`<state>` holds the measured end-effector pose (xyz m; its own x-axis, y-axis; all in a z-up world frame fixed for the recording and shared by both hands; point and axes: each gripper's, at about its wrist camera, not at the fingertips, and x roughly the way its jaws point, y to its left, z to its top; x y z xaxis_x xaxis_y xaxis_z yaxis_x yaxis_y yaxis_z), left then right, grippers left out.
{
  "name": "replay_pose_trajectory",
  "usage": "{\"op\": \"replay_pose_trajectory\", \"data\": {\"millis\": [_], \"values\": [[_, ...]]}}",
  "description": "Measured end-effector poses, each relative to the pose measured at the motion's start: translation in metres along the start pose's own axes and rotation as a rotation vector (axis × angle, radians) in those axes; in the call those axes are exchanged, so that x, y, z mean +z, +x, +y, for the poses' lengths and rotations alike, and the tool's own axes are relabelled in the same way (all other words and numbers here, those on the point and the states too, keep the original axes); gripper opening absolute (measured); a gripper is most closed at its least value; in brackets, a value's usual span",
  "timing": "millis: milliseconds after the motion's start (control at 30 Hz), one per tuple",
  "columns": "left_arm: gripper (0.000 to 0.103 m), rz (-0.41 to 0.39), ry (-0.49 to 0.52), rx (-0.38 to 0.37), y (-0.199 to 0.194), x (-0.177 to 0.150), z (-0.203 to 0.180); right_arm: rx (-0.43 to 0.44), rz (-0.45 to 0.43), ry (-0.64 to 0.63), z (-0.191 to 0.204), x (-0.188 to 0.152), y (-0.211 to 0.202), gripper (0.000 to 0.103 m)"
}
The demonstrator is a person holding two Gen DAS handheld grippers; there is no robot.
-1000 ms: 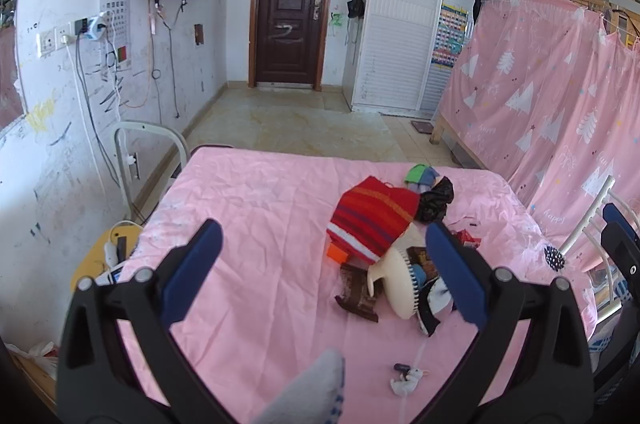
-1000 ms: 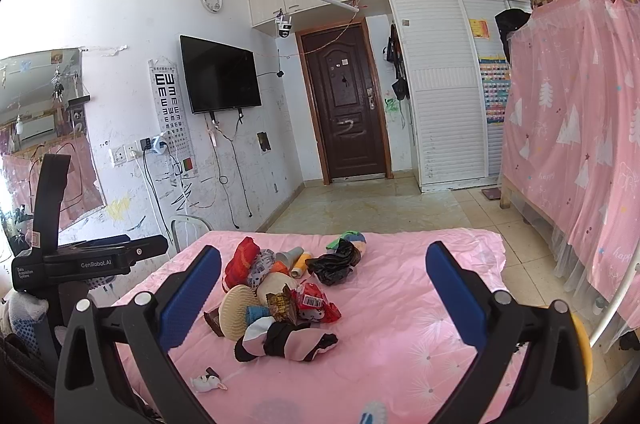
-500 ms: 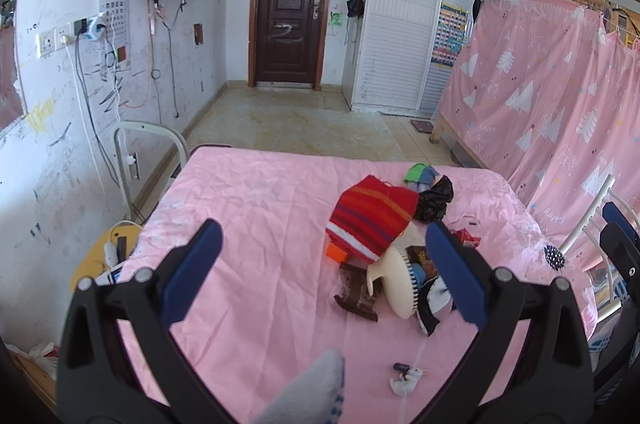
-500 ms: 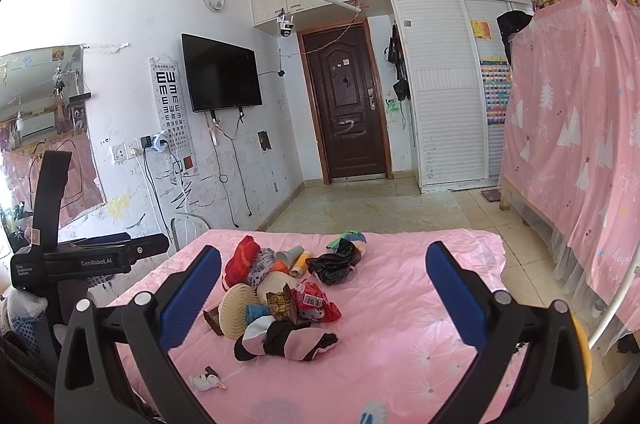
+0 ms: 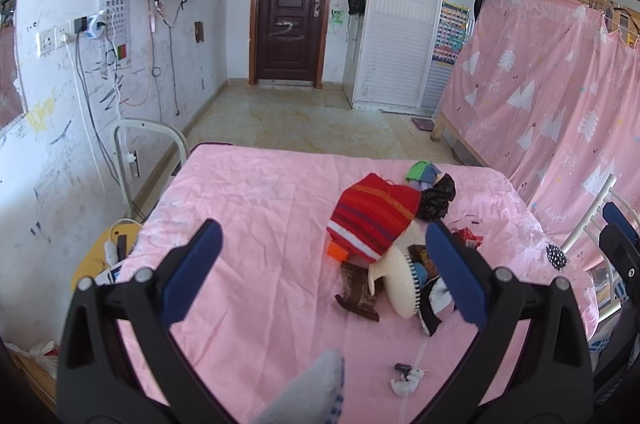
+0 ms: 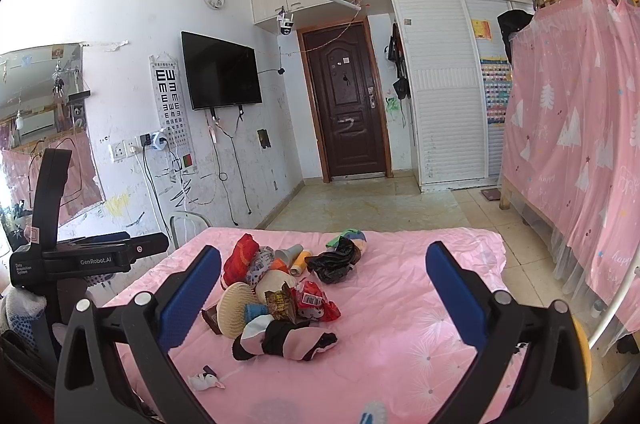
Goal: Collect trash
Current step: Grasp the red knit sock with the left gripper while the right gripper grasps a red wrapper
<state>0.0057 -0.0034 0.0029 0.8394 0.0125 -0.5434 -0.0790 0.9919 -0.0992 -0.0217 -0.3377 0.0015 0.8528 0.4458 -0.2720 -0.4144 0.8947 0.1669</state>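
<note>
While both my left gripper [image 5: 318, 266] and right gripper [image 6: 323, 287] hover spread wide and empty, I pick a target: the crinkled red snack wrapper [image 6: 313, 300] needs reaching first.

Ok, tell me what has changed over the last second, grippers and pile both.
Almost nothing. The right gripper drifted very slightly; the left gripper held its place. Both stay open and empty above the pink bedspread, nothing taken or released. The pile, with the red striped hat and black bag, lies unmoved.
</note>
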Motion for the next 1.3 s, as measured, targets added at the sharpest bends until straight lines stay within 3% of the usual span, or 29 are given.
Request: {"op": "replay_pose_trajectory", "data": {"millis": [200,500,900,1133,1233,1300], "values": [[0.097,0.016,0.001,-0.003,0.006,-0.004,0.002,0.004,0.021,0.004,-0.002,-0.002,0.007,0.093],[0.097,0.085,0.014,-0.036,0.033,0.004,0.002,0.064,0.124,-0.021,0.007,-0.007,0.037,0.093],[0.097,0.211,0.070,-0.088,0.098,0.026,-0.023,0.138,0.339,0.096,-0.007,-0.020,0.101,0.093],[0.097,0.242,0.072,-0.094,0.121,0.033,-0.024,0.139,0.384,0.186,-0.026,-0.017,0.122,0.093],[0.089,0.250,0.075,-0.106,0.128,0.036,-0.024,0.132,0.418,0.194,-0.028,-0.020,0.131,0.091],[0.075,0.266,0.070,-0.120,0.132,0.035,-0.023,0.132,0.439,0.203,-0.028,-0.022,0.137,0.084]]}}
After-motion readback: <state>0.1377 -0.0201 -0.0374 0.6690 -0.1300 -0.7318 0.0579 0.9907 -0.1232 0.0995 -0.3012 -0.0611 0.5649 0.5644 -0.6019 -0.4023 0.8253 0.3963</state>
